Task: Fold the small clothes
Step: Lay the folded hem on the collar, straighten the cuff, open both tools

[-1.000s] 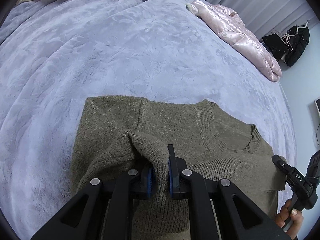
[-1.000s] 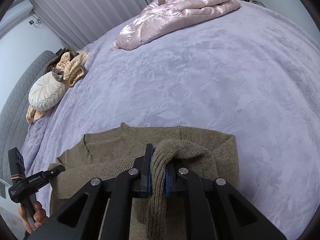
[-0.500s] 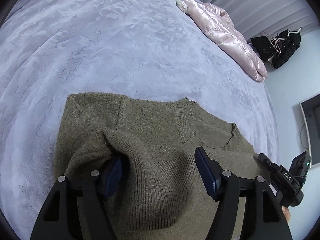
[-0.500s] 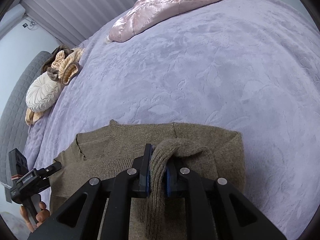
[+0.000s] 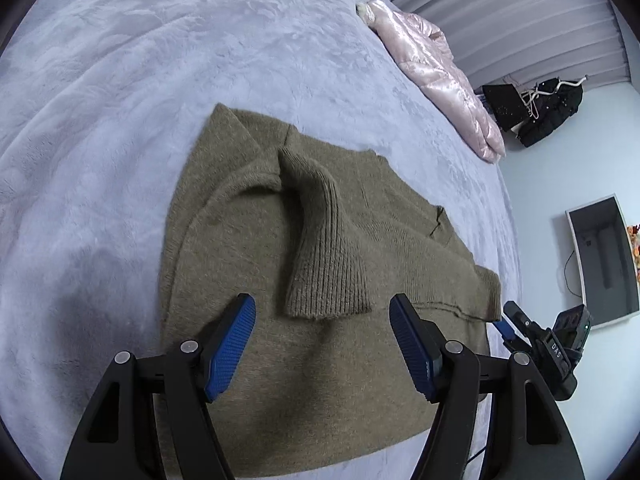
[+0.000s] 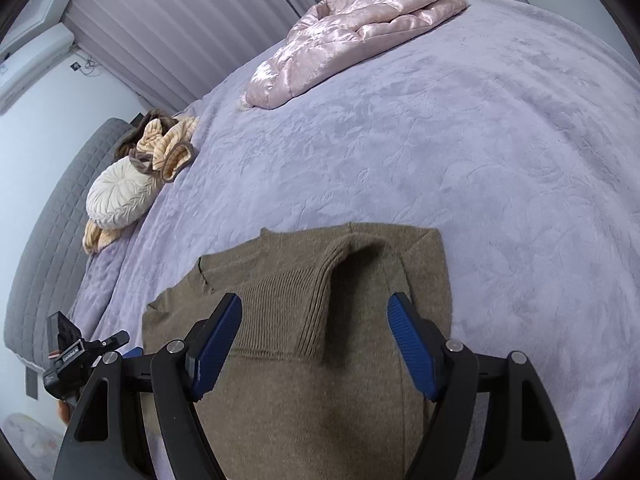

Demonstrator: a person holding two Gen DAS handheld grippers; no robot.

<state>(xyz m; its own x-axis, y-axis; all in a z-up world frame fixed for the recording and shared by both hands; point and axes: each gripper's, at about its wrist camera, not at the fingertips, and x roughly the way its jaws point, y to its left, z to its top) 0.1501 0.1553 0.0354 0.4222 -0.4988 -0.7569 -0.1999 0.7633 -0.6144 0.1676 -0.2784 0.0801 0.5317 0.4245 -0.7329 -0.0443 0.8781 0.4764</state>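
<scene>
The only lettering I can read is "DAS", printed in white on the black body of the right gripper (image 5: 554, 354) as my left wrist camera sees it. Through my right wrist camera, the left gripper (image 6: 74, 354) carries a small white label too, but its print is too tiny for me to make out.

One olive sweater (image 5: 320, 248), one pink quilted jacket (image 6: 352, 36), one round cream cushion (image 6: 120, 196), two claws

Both wrist views angled down, close, sharing olive sweater (image 5: 320, 248) (image 6: 304, 320)
</scene>
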